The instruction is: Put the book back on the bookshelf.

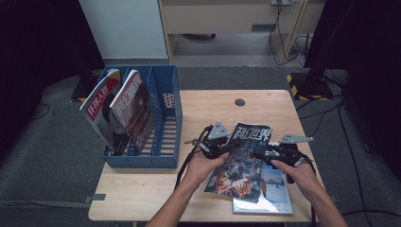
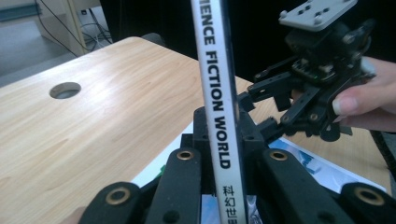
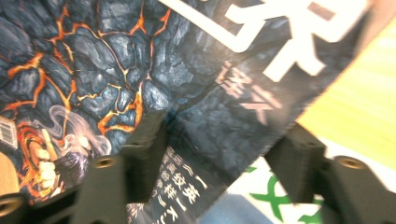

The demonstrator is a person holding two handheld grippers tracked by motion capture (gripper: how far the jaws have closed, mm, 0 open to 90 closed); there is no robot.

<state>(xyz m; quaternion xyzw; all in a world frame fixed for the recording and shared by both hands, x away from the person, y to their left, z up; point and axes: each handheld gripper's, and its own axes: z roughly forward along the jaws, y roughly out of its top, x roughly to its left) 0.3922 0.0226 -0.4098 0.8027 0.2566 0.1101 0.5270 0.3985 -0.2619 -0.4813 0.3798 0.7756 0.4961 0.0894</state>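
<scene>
On a wooden table (image 1: 151,189), seen from the high view, a dark magazine (image 1: 243,163) was held up between two grippers, above a pale booklet (image 1: 272,196) that lay flat near the front edge. The left gripper (image 1: 222,146) was clamped on the magazine's left side, and the right gripper (image 1: 257,152) was set at its right edge. A blue file rack (image 1: 165,142) was placed at the table's left, well apart from the hands, with two magazines leaning in it. Three magazines were counted in all, plus one booklet, two grippers and one rack.

From the left gripper view, what the high view hid was made plain: the magazine's white spine (image 2: 217,98), lettered "SCIENCE FICTION WORLD", was stood upright and pinched between the jaws pressed against it. The right gripper (image 2: 275,112) was seen farther off, with fingers (image 2: 355,100) wrapped round it, and a round hole (image 2: 65,89) was shown in the tabletop.

From the right gripper view, the cover's cracked lava artwork (image 3: 116,70) was seen close and blurred. The jaws were parted on either side of the magazine's lower edge; whether they pressed on it could not be told.
</scene>
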